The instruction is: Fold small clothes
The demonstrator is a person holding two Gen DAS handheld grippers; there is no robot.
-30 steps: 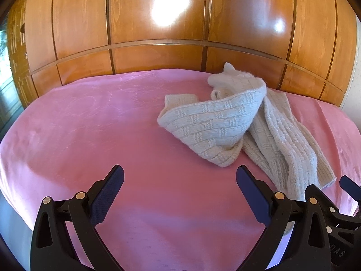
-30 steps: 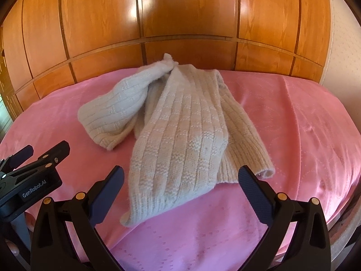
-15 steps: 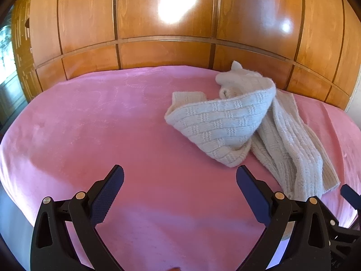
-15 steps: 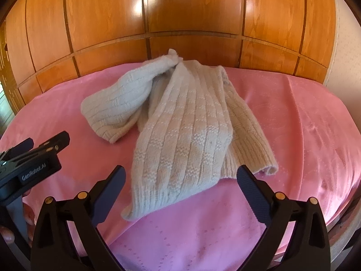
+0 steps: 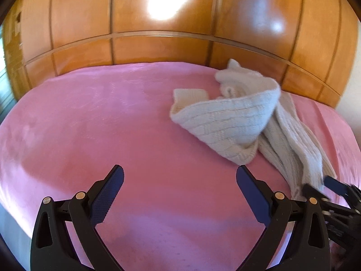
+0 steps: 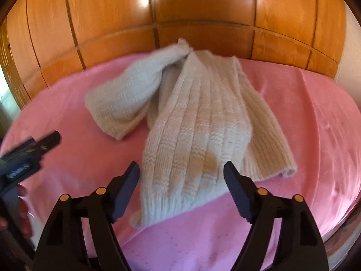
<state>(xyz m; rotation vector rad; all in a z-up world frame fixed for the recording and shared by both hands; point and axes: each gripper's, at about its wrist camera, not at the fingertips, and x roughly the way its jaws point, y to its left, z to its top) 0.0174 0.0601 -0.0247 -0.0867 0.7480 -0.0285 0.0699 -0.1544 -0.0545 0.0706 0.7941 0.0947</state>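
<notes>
With the cream knit sweater [image 6: 191, 122] lying rumpled on the pink bed [image 6: 315, 117], the approach seems under way: the right gripper [image 6: 180, 176], fingers released, hovers at its near hem, the left gripper [image 5: 180, 176] also spread, so next comes pinching that hem.

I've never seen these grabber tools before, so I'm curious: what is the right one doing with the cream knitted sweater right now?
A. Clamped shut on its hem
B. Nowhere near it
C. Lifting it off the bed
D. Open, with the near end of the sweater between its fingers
D: in the right wrist view, the right gripper is open, its fingers either side of the near end of the sweater, which lies on the pink bedspread.
</notes>
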